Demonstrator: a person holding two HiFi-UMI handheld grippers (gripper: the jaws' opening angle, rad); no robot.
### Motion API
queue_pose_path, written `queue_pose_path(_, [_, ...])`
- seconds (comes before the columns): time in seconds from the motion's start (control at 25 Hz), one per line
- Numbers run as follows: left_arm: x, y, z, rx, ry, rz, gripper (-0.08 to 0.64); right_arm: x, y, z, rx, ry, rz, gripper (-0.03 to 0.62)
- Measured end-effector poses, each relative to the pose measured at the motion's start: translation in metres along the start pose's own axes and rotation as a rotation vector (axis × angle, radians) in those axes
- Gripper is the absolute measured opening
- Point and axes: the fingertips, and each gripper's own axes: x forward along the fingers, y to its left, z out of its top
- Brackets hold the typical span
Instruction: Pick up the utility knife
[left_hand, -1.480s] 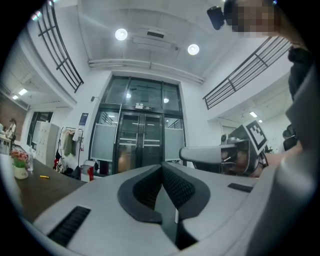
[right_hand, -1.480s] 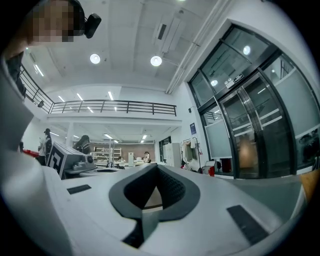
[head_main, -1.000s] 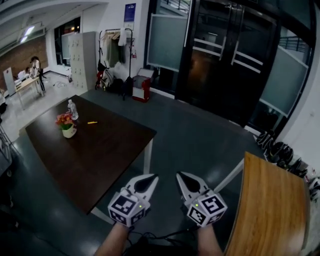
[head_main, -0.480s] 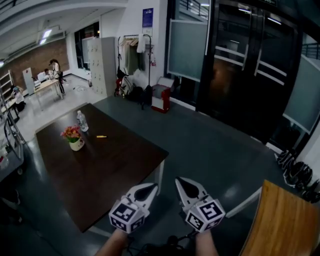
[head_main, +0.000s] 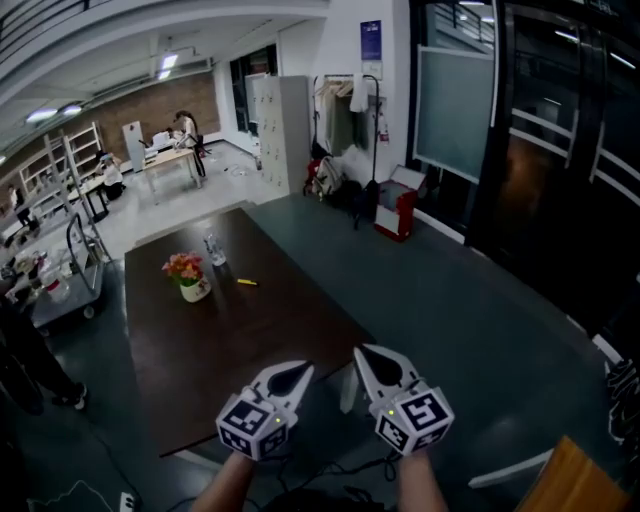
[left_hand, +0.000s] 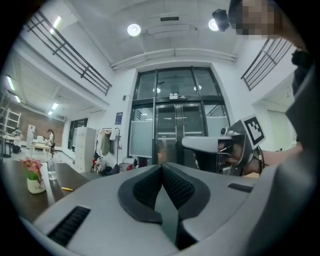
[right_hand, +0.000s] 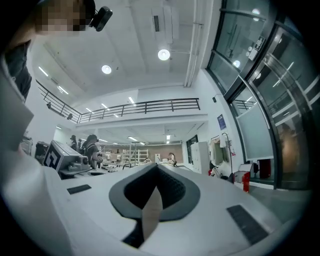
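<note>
Clearly, in the head view both tools are far from their goal. The left gripper (head_main: 301, 368) and the right gripper (head_main: 363, 351) hang side by side over the near short edge of the dark brown table (head_main: 230, 340), and both are closed on nothing. The yellow utility knife (head_main: 246, 282) lies well ahead of them and to the left, near the far end and closer to the table's right long edge. It lies just right of the flower pot (head_main: 187, 277) and near the water bottle (head_main: 214, 249). Its long axis runs almost across the table. I judge the left gripper a little nearer.

From the left gripper view, the jaws meet at their tips and nothing is between them; the knife is a small yellow line at the left, beside the flowers.

From the right gripper view, the jaws also touch and are empty. The knife does not show, only a large hall with shelves (right_hand: 127, 156), railings and people far away.
</note>
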Motion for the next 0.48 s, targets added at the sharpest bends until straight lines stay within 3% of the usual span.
queue_pose_path(0.2, [0.012, 0.052, 0.004, -0.018, -0.008, 0.139, 0.0, 0.049, -0.015, -0.007, -0.01, 0.023, 0.118, 0.003])
queue_pose_path(0.48, [0.034, 0.141, -0.017, -0.048, -0.01, 0.272, 0.0, 0.148, -0.03, -0.038, -0.022, 0.088, 0.225, 0.003])
